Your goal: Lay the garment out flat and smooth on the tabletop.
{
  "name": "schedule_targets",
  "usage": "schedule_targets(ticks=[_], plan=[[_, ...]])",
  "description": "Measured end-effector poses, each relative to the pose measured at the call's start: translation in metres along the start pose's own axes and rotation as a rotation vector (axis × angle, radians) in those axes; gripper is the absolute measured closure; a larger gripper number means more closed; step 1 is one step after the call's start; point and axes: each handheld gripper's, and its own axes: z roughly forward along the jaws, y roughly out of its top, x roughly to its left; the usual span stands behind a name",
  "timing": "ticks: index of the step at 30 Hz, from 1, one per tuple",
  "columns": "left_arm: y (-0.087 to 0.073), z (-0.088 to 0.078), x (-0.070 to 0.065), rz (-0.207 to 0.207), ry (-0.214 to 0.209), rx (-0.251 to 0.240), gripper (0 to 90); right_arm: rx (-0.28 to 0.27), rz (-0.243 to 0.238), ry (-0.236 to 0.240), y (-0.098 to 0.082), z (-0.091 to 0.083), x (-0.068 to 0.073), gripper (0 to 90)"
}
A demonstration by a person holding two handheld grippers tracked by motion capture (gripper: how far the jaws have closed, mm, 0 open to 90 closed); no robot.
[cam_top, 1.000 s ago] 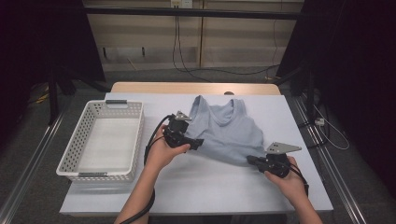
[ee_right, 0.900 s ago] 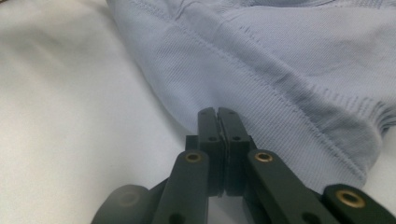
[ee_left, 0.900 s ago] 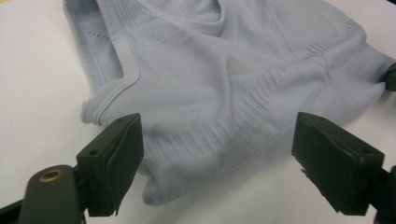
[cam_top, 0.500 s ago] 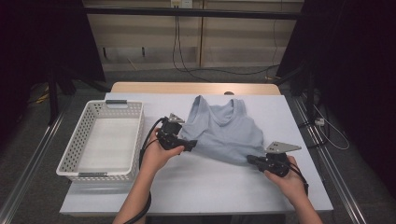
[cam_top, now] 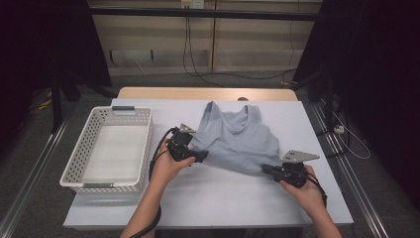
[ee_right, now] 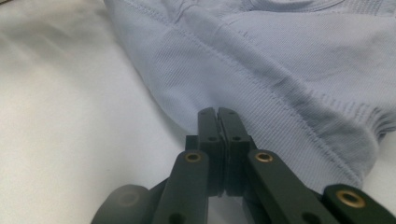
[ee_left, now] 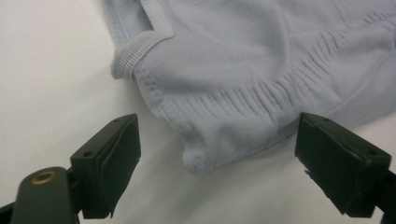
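Note:
A light blue ribbed tank top [cam_top: 237,139] lies spread on the white table [cam_top: 223,203], neckline toward the far side. My left gripper [cam_top: 202,156] is at its lower left corner. In the left gripper view, the jaws of the left gripper [ee_left: 219,125] stand wide open, with the tank top [ee_left: 243,60] hem corner lying between them, untouched. My right gripper [cam_top: 266,170] is at the lower right corner. In the right gripper view, the right gripper [ee_right: 217,112] is shut, pinching the tank top [ee_right: 289,60] at its edge.
A white plastic basket [cam_top: 79,158] stands on the left part of the table, with nothing in it. Bare white table surface runs along the near edge. Dark curtains and cables surround the table beyond its far edge.
My left hand has shifted slightly to the left beside the garment's corner. The right hand and the tank top stay where they were.

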Motion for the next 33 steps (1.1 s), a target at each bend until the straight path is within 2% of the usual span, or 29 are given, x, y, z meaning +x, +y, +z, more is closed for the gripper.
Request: schedule_targets(ticks=[6, 13, 17, 21, 25, 33], plan=[[-0.0001, 0.0023, -0.0025, 0.013, -0.010, 0.005, 20.5, -0.003, -0.001, 0.000, -0.0001, -0.0004, 0.0001, 89.2], [-0.0018, 0.0064, -0.0032, -0.002, -0.046, 0.036, 25.8, -0.007, -0.012, -0.003, 0.0003, 0.0002, 0.0010, 89.1], [-0.0012, 0.0074, -0.0052, -0.002, -0.053, 0.040, 33.0, -0.011, -0.014, -0.005, 0.0009, -0.0005, 0.0013, 89.1], [-0.0007, 0.0056, -0.0053, -0.025, -0.070, 0.058, 37.5, -0.013, -0.017, -0.010, 0.0008, 0.0000, 0.0010, 89.0], [0.0007, 0.0035, -0.0061, -0.045, -0.075, 0.055, 45.0, -0.019, -0.020, -0.011, 0.0009, 0.0004, 0.0013, 88.9], [0.0030, 0.0007, -0.0088, -0.039, -0.083, 0.060, 57.4, -0.023, -0.012, -0.009, 0.0008, 0.0012, 0.0006, 89.0]])
